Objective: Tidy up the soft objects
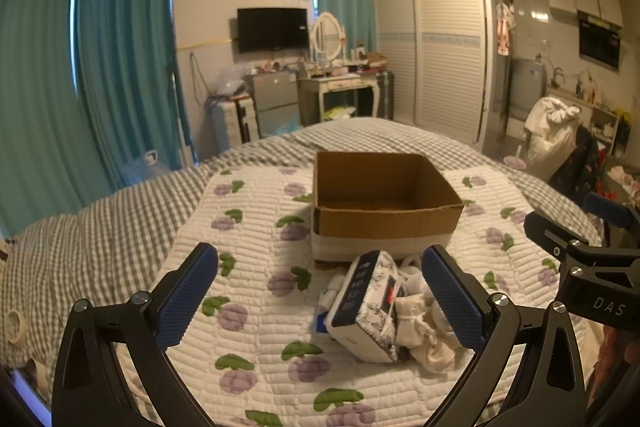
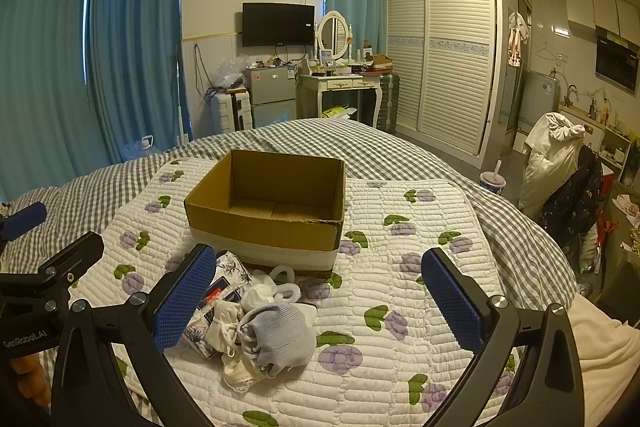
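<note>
An open, empty cardboard box (image 1: 384, 215) (image 2: 268, 223) stands on the flowered quilt. In front of it lies a small pile: a floral tissue pack (image 1: 370, 307) (image 2: 224, 275), cream socks (image 1: 420, 331) (image 2: 224, 323), white cloth bits (image 2: 276, 287) and a pale blue sock bundle (image 2: 280, 339). My left gripper (image 1: 320, 299) is open and empty above the quilt, its right finger next to the pile. My right gripper (image 2: 320, 299) is open and empty, its left finger over the tissue pack, the pile between its fingers at the left. Each gripper shows in the other's view (image 1: 580, 263) (image 2: 40, 267).
The quilt (image 1: 256, 227) (image 2: 420, 227) lies on a grey checked bedspread (image 1: 100, 227) (image 2: 400, 147). A roll of tape (image 1: 16, 325) lies at the bed's left. Beyond the bed stand a fridge, dresser, wardrobe, and a cluttered chair (image 2: 560, 167) at the right.
</note>
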`<state>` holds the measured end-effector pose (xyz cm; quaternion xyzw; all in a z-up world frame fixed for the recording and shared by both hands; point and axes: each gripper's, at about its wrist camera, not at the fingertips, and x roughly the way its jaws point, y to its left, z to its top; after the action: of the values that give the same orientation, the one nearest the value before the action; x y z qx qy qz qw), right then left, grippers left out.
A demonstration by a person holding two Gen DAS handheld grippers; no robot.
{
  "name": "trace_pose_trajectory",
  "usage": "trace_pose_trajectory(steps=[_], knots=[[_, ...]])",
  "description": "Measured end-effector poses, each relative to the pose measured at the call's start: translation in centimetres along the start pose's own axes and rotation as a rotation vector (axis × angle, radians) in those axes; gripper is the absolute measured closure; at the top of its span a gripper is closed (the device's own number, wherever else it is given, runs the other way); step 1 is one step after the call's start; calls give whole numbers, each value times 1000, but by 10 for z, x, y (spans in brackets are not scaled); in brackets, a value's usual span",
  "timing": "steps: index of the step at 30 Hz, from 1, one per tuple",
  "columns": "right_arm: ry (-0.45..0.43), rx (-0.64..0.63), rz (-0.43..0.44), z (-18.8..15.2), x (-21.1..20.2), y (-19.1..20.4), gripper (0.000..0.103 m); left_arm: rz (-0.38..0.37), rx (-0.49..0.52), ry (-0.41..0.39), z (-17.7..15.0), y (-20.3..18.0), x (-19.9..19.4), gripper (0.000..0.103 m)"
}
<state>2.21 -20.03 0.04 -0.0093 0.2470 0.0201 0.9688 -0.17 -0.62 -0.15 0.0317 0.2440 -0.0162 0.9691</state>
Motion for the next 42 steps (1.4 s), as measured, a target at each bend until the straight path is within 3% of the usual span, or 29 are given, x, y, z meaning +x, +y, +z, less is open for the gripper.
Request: trace_pose_trajectory(steps=[23,30,34,42], knots=[[19,3,0,-1,7,-2,0,-8,-7,4,0,0,6,0],[108,-11,4,-19,39,-1,0,-15,-25,87,-18,-1,39,0],[211,9,35,-47,69,-2,1,-34,-28,156,-39,-4,61,0],[303,86,157,-76,105,-3,10,-54,1,267,-64,-15,95,8]])
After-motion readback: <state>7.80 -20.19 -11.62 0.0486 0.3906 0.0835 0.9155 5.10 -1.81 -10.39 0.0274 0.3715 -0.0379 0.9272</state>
